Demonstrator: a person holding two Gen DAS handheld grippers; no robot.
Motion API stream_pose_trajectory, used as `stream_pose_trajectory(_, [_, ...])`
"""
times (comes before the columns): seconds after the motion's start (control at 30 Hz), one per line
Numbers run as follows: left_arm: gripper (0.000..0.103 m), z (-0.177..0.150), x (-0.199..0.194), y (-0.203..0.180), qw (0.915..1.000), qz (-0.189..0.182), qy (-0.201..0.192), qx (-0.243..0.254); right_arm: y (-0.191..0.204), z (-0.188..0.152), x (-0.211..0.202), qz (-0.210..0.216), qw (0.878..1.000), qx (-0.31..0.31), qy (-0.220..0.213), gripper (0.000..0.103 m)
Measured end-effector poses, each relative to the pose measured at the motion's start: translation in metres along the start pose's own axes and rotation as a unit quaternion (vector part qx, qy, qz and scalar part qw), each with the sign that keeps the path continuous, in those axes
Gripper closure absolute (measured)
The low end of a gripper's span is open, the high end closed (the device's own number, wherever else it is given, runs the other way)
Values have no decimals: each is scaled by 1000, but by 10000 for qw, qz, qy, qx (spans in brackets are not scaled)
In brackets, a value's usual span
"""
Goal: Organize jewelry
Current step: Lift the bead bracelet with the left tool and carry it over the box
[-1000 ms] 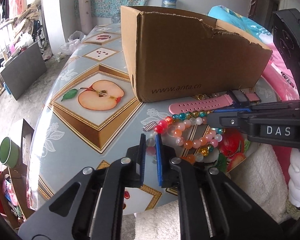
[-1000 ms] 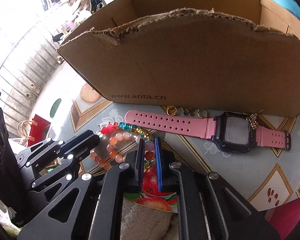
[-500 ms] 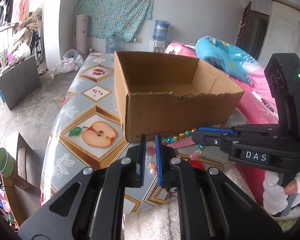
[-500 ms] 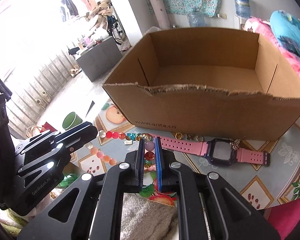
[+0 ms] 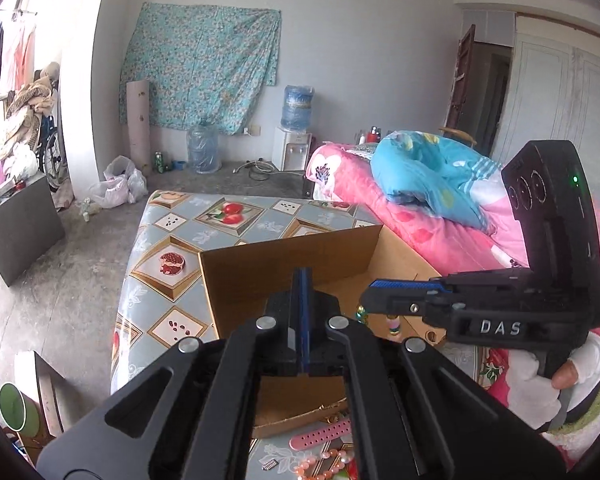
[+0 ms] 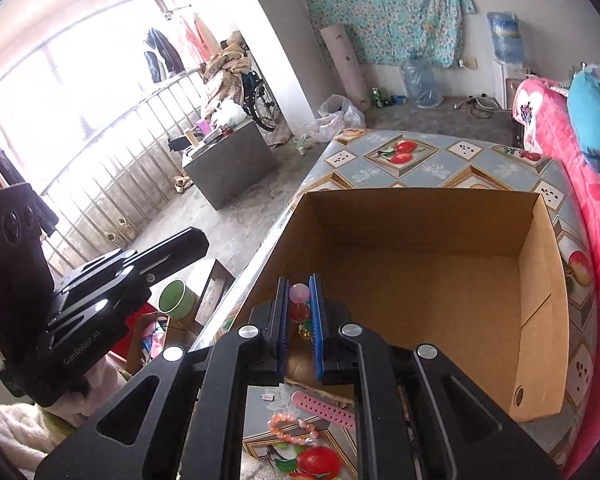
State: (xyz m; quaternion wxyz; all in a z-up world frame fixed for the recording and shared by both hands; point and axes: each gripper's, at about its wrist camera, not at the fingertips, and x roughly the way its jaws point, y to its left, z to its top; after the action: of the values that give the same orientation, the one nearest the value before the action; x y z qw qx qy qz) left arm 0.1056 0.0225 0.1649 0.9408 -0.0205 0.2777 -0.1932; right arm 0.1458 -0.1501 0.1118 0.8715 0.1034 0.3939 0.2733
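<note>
The cardboard box (image 6: 432, 292) stands open on the fruit-patterned table (image 6: 440, 160), and all else is placed from it; the right gripper (image 6: 300, 312) hangs over the box's near left wall, pinching a string of coloured beads (image 6: 299, 304) between its blue pads; the left gripper (image 6: 168, 248) is well left of the box, beyond the table's edge; a pink watch strap (image 6: 324, 408), an orange bead bracelet (image 6: 292, 428) and a small silver charm (image 6: 269, 396) lie on the table just outside the box's near wall; a green cup (image 6: 176, 300) sits lower down, left of the box.
</note>
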Motion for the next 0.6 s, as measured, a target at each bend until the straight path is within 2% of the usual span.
stream_pose_trajectory(0.1, [103, -5, 6, 3, 10000, -5, 55, -51, -13, 11, -3, 286, 9994, 161, 124, 93])
stream_pose_trajectory(0.17, [98, -11, 7, 4, 9998, -109, 81, -122, -14, 13, -7, 312, 9994, 90, 105, 93])
stream_pose_trajectory(0.23, [78, -19, 6, 8, 9995, -219, 70, -234, -10, 14, -15, 345, 9994, 10, 59, 93])
stream_pose_trajectory(0.33, [62, -32, 4, 11, 9974, -522, 34, -497, 0, 15, -32, 460, 9989, -65, 5, 93])
stream_pose_trajectory(0.43, [51, -40, 6, 16, 9898, -1049, 31, -964, 8, 16, -46, 564, 9982, -171, -50, 93])
stream_pose_trajectory(0.5, [50, -44, 9, 19, 9824, -1354, 20, -1286, 16, 16, -56, 635, 9977, -233, -80, 93])
stream_pose_trajectory(0.6, [50, -48, 12, 23, 9733, -1622, -48, -1622, 25, 17, -69, 804, 9961, -349, -85, 93])
